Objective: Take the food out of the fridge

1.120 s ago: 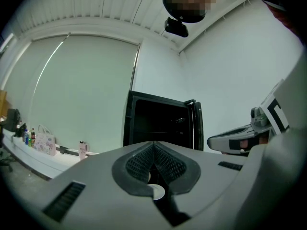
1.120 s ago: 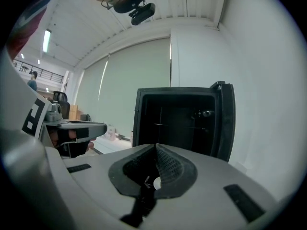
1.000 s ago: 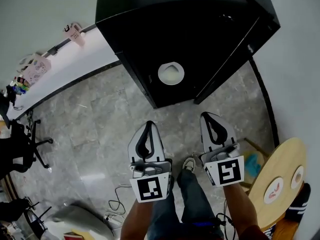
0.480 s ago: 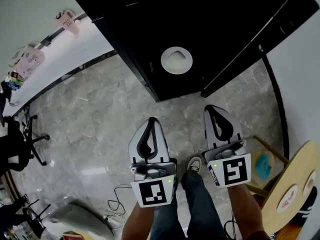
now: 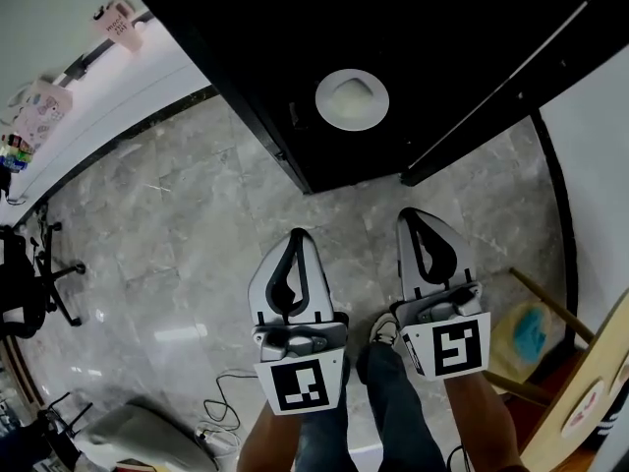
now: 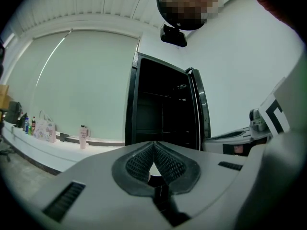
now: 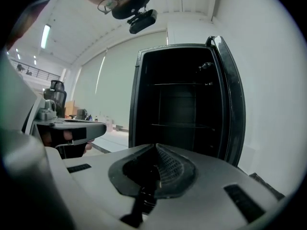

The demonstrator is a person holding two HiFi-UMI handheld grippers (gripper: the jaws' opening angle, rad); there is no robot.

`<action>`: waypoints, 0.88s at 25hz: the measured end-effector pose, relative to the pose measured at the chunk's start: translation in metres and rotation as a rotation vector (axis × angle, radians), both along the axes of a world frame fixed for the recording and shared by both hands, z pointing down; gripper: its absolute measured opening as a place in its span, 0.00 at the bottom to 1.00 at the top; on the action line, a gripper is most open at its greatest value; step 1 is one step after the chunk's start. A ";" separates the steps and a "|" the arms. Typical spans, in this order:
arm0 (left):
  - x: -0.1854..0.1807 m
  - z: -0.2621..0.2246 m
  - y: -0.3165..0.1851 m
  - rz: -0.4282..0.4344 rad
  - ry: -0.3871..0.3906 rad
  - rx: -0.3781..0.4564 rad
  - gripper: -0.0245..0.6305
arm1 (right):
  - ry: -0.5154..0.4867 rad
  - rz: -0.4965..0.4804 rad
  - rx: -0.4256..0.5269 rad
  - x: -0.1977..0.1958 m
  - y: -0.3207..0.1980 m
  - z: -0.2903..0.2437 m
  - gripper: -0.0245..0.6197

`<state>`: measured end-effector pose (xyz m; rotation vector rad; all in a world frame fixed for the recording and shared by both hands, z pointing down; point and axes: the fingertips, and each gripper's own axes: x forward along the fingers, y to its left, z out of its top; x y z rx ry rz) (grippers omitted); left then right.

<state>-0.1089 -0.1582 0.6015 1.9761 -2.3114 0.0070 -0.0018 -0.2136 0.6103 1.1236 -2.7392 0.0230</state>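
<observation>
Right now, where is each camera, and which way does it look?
Head view: on the person's head, looking steeply down; shows left gripper, right gripper, forearms, legs.
Left gripper view: rides the left gripper, facing the open fridge; shows its shut jaws.
Right gripper view: rides the right gripper, facing the fridge; shows its shut jaws.
All three share the fridge.

I read no words or numbers. The cubes (image 5: 300, 385) behind my fingers (image 5: 263, 293) bear only square patterns; print on the pink cup (image 5: 115, 20) far left is illegible.
</observation>
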 end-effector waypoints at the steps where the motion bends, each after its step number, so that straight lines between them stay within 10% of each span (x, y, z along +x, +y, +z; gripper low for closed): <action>1: 0.000 0.006 -0.001 0.001 -0.003 0.002 0.06 | -0.006 0.014 0.012 0.001 -0.001 0.005 0.07; 22: -0.002 0.121 -0.002 0.019 -0.054 0.010 0.06 | 0.019 0.111 0.002 0.004 -0.002 0.127 0.07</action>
